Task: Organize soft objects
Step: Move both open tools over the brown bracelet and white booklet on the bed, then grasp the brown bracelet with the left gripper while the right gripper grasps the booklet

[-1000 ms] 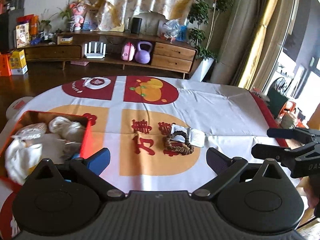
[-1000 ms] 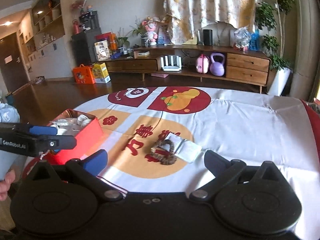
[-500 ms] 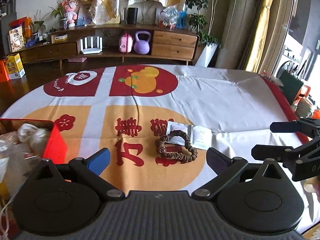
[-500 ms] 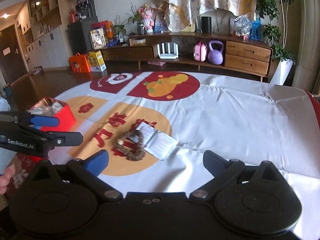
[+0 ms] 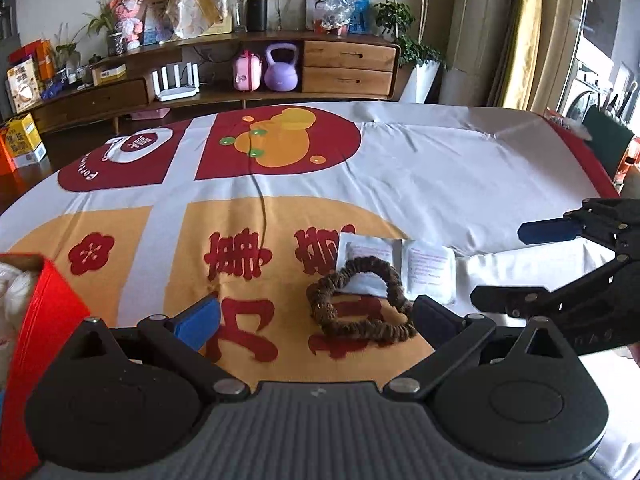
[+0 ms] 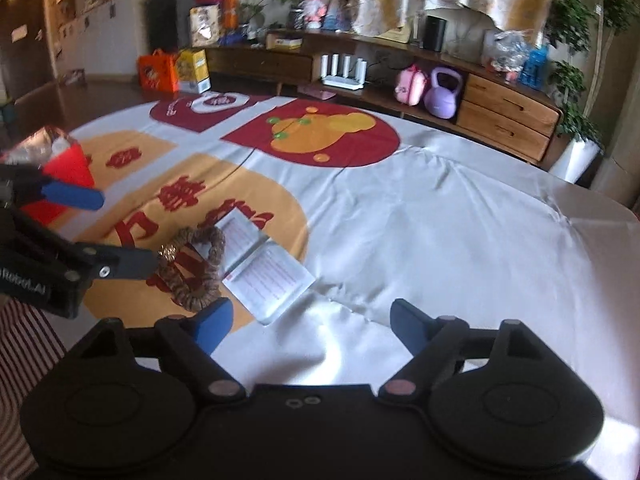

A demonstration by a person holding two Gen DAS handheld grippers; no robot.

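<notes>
On the printed tablecloth [image 5: 440,184], a ruffled brown scrunchie [image 5: 360,300] overlaps flat white packets [image 5: 430,270]; left gripper [image 5: 316,316] and right gripper [image 6: 312,320] both gape, empty.

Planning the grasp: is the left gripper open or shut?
Open: the left gripper has its blue fingertips spread wide, near the brown scrunchie.
</notes>
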